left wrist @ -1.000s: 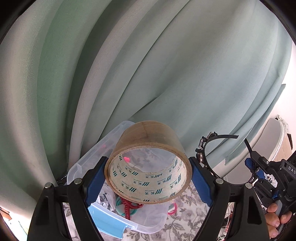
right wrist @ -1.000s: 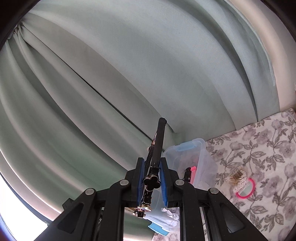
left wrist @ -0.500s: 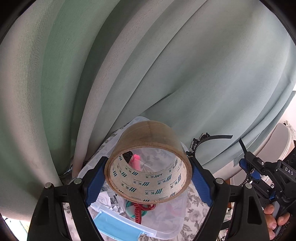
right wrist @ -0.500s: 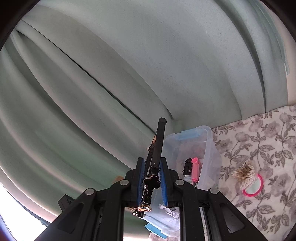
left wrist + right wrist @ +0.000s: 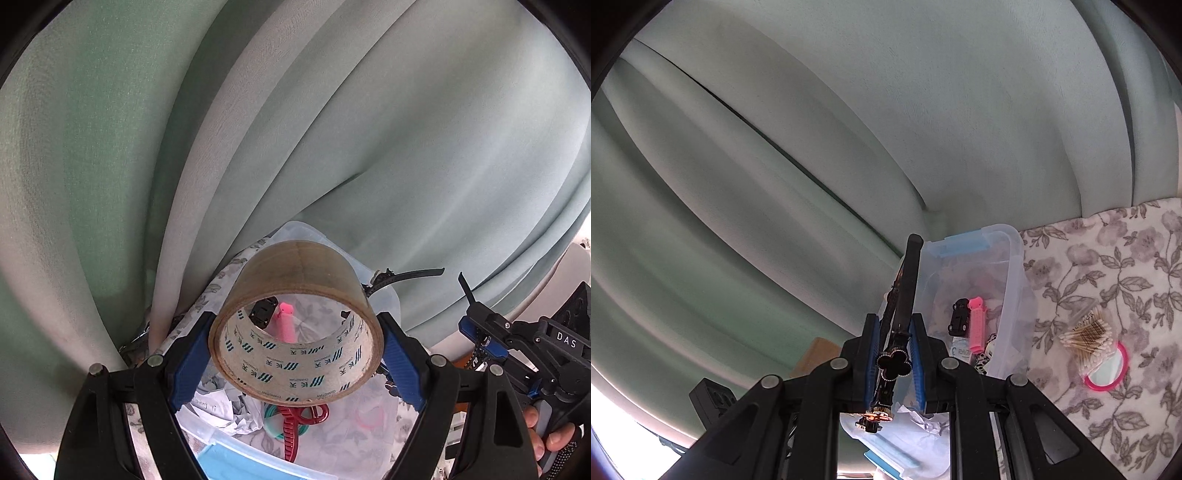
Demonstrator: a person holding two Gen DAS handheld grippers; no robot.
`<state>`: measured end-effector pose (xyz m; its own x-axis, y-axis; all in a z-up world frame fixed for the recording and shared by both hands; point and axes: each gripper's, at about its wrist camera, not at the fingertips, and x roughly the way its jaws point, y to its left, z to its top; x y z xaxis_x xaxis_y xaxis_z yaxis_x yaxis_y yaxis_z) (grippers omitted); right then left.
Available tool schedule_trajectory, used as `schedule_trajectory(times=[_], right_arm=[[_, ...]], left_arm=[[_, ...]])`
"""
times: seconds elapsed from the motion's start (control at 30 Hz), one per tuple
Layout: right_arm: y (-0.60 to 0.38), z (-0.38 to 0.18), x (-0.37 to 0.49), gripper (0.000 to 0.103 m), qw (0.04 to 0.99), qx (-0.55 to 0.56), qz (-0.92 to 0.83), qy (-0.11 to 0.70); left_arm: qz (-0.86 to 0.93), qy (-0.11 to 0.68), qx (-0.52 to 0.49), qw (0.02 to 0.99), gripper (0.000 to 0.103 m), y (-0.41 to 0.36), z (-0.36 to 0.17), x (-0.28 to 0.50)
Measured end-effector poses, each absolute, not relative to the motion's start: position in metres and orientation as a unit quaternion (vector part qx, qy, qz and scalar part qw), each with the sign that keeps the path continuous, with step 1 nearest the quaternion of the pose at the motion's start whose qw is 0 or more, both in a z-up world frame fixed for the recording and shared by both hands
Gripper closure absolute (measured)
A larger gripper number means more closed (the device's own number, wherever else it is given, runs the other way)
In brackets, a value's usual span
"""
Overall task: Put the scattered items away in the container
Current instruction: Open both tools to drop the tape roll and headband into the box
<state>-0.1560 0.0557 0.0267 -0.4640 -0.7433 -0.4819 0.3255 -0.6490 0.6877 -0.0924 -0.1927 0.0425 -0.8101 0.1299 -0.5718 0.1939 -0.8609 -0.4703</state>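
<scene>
Both grippers (image 5: pixel 295 350) (image 5: pixel 894 343) dropped closer over container (image 5: pixel 1015 280), w/ tape roll (image 5: pixel 295 295) & bracelet (image 5: pixel 905 288) clamped

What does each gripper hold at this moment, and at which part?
The left gripper holds a roll of brown packing tape by its two opposite outer sides. The right gripper is shut on a black strap with a clover charm, near the charm.
</scene>
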Motion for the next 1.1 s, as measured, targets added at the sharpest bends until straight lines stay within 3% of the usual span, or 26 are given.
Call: schedule_trajectory(times=[0.57,0.93,1.1], right_arm=[[0.049,0.015,-0.161,0.082,0.31,0.431,-0.812,-0.24],[0.062,0.012,-0.152,0.056,0.29,0.443,-0.81,-0.253],[0.064,0.013,-0.151,0.035,0.283,0.436,-0.816,-0.253]], left_arm=[[-0.906,0.264,0.329,0.014,0.017,-0.198,0.037,-0.1],[-0.913,0.24,0.331,0.017,0.006,-0.189,0.034,-0.108],[-0.919,0.231,0.318,0.029,0.0,-0.188,0.036,-0.111]])
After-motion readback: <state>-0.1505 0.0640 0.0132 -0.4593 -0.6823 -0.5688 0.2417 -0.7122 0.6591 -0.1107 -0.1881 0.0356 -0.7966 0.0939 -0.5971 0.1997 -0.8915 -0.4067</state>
